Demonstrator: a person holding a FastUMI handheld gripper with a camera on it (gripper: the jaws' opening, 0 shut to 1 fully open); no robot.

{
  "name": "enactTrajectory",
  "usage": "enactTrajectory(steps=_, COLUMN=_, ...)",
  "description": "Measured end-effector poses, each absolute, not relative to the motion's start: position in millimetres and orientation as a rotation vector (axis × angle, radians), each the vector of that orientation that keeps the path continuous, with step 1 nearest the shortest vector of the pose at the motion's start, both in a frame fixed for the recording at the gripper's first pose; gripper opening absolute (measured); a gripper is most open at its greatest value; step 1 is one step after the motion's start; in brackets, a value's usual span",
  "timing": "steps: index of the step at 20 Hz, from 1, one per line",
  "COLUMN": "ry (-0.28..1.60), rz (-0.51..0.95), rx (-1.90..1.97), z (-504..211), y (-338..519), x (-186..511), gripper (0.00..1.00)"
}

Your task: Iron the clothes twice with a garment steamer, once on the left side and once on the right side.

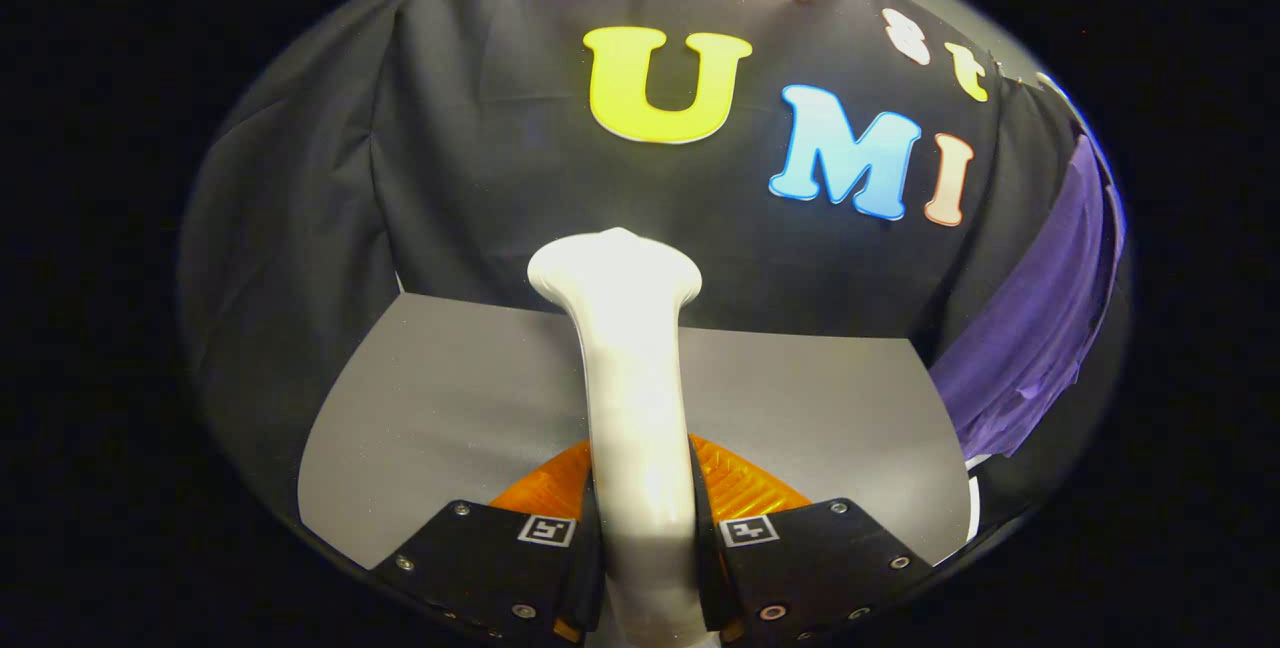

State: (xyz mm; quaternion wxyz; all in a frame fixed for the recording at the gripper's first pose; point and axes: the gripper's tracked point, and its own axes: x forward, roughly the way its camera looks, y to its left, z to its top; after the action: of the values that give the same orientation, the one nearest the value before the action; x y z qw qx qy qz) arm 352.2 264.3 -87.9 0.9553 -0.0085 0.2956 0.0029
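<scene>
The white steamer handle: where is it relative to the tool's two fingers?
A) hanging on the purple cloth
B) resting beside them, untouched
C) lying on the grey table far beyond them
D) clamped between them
D: the white steamer handle runs up from between the tool, with both fingers pressed against its sides, above the grey table.

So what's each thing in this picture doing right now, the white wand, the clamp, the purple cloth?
Garment steamer: held between the fingers, its wide head pointing ahead toward the black wall, not touching the cloth.
Gripper: shut on the steamer's handle, a finger pressing each side.
Purple garment: hanging off to the right, wrinkled, not yet under the steamer.
Grey table: lying flat below the steamer.
</scene>
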Motion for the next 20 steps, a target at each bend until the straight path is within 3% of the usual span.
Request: enactTrajectory(steps=20, ry=0.189, rz=-0.085, rx=-0.133, z=18.4, y=77.7, x=197.1, gripper=0.37)
